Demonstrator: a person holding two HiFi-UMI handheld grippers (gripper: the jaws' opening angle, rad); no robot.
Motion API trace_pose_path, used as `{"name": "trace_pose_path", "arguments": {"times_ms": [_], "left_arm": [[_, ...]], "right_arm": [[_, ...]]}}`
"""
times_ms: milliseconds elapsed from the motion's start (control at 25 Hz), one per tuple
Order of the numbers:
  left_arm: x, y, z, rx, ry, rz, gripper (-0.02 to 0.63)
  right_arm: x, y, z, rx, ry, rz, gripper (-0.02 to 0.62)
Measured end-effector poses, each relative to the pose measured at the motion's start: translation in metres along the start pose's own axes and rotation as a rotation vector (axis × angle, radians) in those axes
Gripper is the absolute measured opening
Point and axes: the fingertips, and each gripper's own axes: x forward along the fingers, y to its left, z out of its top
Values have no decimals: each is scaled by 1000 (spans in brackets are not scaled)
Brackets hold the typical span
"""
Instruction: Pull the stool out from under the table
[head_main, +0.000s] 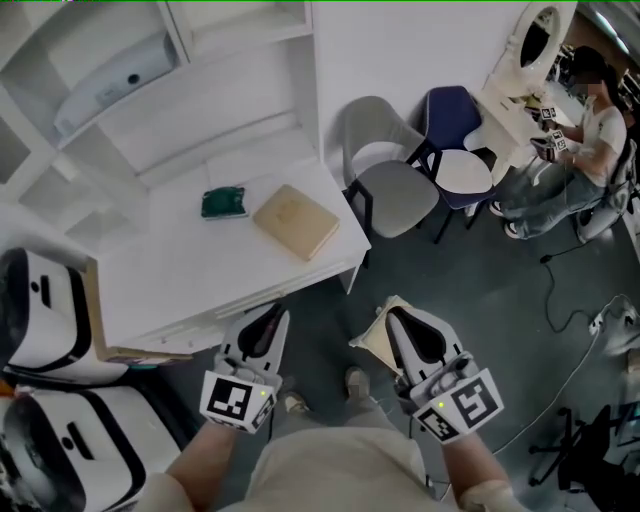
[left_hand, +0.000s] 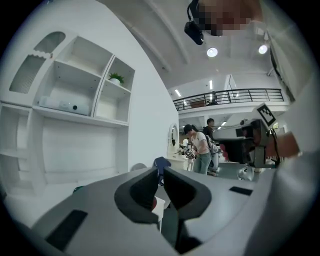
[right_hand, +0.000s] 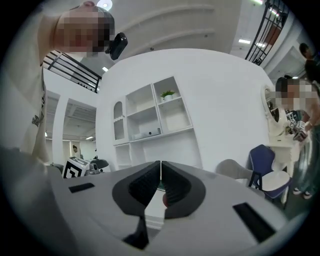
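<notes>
Table (head_main: 200, 270): white, smooth, slight sheen. Shelf (head_main: 230, 120): white, matt. Left hand-held gripper (left_hand: 161, 175), right hand-held gripper (right_hand: 160, 167): grey matt plastic; pads (right_hand: 142, 187) black, matt, finely ribbed. Floor (head_main: 480, 300): dark grey, matt. Grey chair (head_main: 395, 190): cloth-like seat. Stool (head_main: 372, 338): cream, looks padded.

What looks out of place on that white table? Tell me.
Nothing is spilled or broken. Only the tan flat box stands out: it lies askew to the edges of the white table, near the table's right corner.
</notes>
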Motion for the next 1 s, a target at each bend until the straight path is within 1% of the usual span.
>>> {"name": "trace_pose_path", "arguments": {"times_ms": [120,240,320,560,760,1000], "left_arm": [[-18,11,13,-17,-10,44,51],[-33,22,16,-6,-17,88,51],[-43,27,18,-21,-15,114,51],[-65,43,29,-10,-33,187,51],[-79,53,27,32,-33,236,51],[-78,57,30,40,-24,232,51]], "right_arm": [[13,13,4,-22,10,38,28],[25,24,7,30,8,83,25],[31,33,8,52,8,114,24],[49,56,11,6,20,198,23],[62,72,8,-24,27,230,23],[69,75,6,-56,48,230,23]]}}
